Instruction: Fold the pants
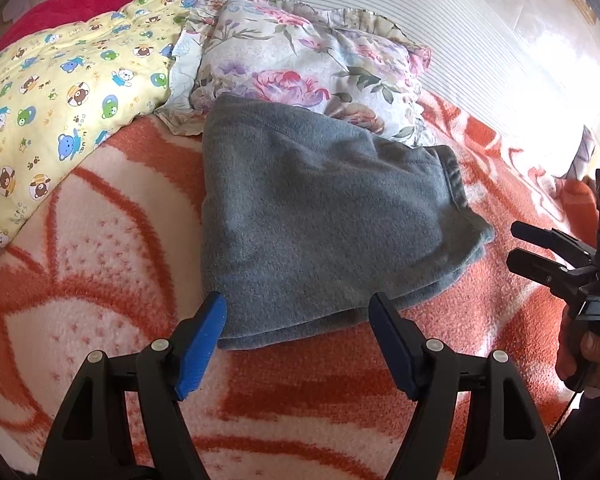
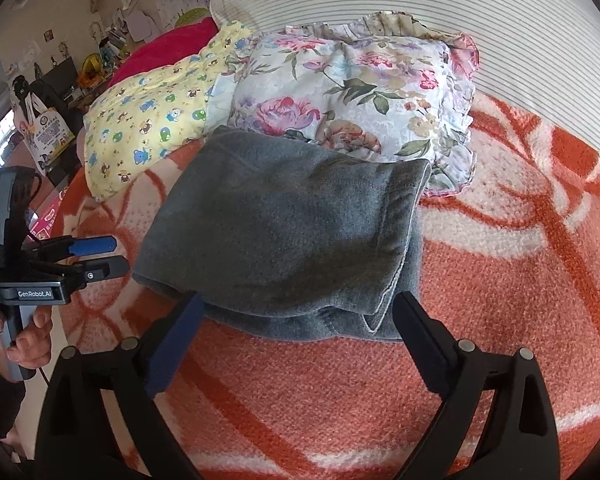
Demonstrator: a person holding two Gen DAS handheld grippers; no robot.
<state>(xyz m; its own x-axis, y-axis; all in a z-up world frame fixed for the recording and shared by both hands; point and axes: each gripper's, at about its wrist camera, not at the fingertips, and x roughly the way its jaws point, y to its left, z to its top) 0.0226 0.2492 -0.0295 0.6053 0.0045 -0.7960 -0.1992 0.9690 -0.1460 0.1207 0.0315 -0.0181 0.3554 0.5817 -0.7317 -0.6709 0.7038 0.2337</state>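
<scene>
The grey pants point(image 1: 320, 216) are seen folded into a thick, layered bundle on the orange-and-cream blanket point(image 1: 100, 280) of the bed, with the far edge resting against the floral pillow point(image 1: 300, 64). A yellow bear-print pillow point(image 1: 60, 92) is laid just beside the floral one.

The left gripper point(image 1: 300, 344) is held at the near edge of the bundle; its blue-padded fingers point(image 1: 204, 348) are spread wide, and nothing is pinched between them. The right gripper point(image 2: 300, 336) is likewise held at the near edge, where the folded layers are stacked; its fingers point(image 2: 172, 344) are spread wide, and no cloth is gripped. Whether the fingertips touch the fabric cannot be told.
</scene>
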